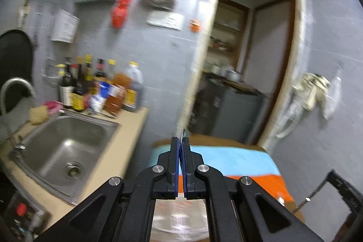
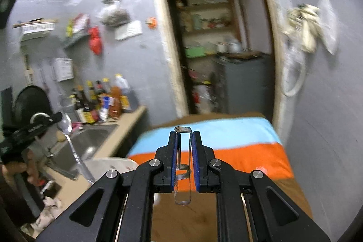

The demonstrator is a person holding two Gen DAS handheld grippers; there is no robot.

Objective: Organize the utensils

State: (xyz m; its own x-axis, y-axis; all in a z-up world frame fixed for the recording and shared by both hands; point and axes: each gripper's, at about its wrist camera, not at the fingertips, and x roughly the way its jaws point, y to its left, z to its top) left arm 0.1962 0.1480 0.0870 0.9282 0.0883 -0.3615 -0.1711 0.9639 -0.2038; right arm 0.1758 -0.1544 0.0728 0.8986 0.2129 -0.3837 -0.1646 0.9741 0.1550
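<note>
My left gripper (image 1: 180, 142) is shut on a metal spoon, seen edge-on as a thin blade (image 1: 183, 133) above the pads. In the right wrist view that same gripper (image 2: 34, 126) is at the left, with the spoon (image 2: 68, 135) hanging handle-down over the sink. My right gripper (image 2: 184, 135) is shut on metal tongs (image 2: 183, 165), whose two arms run between the pads with the hinge end at the fingertips. Both grippers are held in the air above a table with a blue and orange cloth (image 2: 226, 140).
A steel sink (image 1: 65, 146) and a counter with several sauce bottles (image 1: 99, 87) lie to the left. A white bowl (image 2: 109, 166) sits near the table's left edge. A black wire rack (image 1: 335, 192) stands at the right. An open doorway (image 2: 215, 49) is ahead.
</note>
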